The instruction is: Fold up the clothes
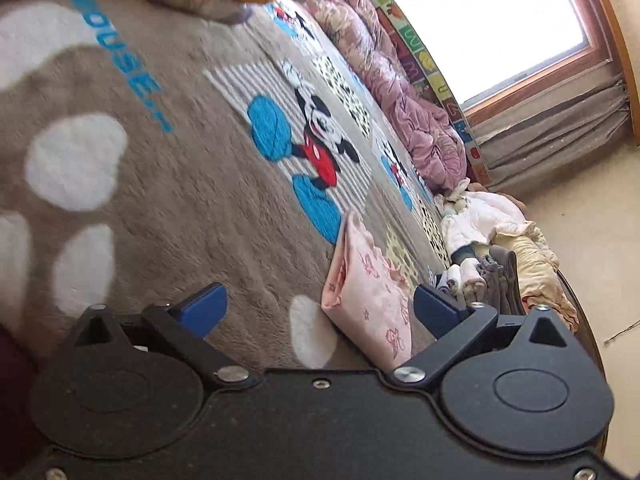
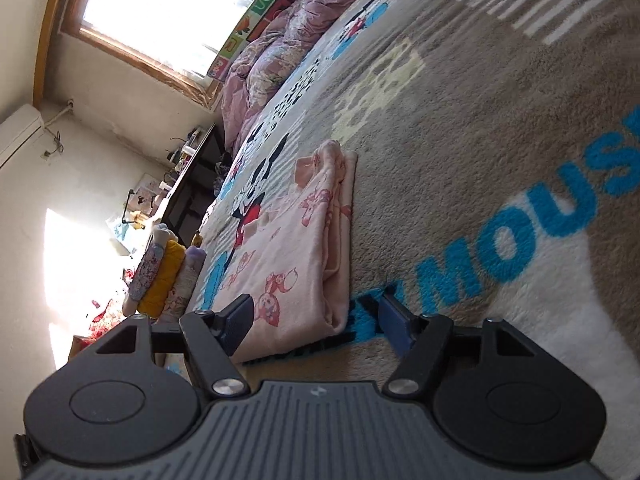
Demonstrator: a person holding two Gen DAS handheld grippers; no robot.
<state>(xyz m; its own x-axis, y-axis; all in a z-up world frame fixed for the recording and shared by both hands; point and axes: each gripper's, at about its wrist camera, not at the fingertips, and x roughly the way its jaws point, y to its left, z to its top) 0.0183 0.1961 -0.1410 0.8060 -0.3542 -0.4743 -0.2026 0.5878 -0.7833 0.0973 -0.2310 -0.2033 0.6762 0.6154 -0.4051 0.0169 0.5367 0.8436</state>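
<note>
Left wrist view: the folded pink garment (image 1: 366,300) is seen lying on the Mickey Mouse blanket (image 1: 180,200), between the left gripper's (image 1: 320,308) wide-spread fingers. The right gripper (image 2: 316,316) is likewise held wide, gripping nothing.

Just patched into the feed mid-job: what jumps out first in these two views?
A folded pink garment lies flat on a big beige cartoon-mouse blanket, right in front of both open grippers: the right hand-held gripper and the left hand-held gripper. Beyond it, a rumpled purple quilt runs below a bright window.
</note>
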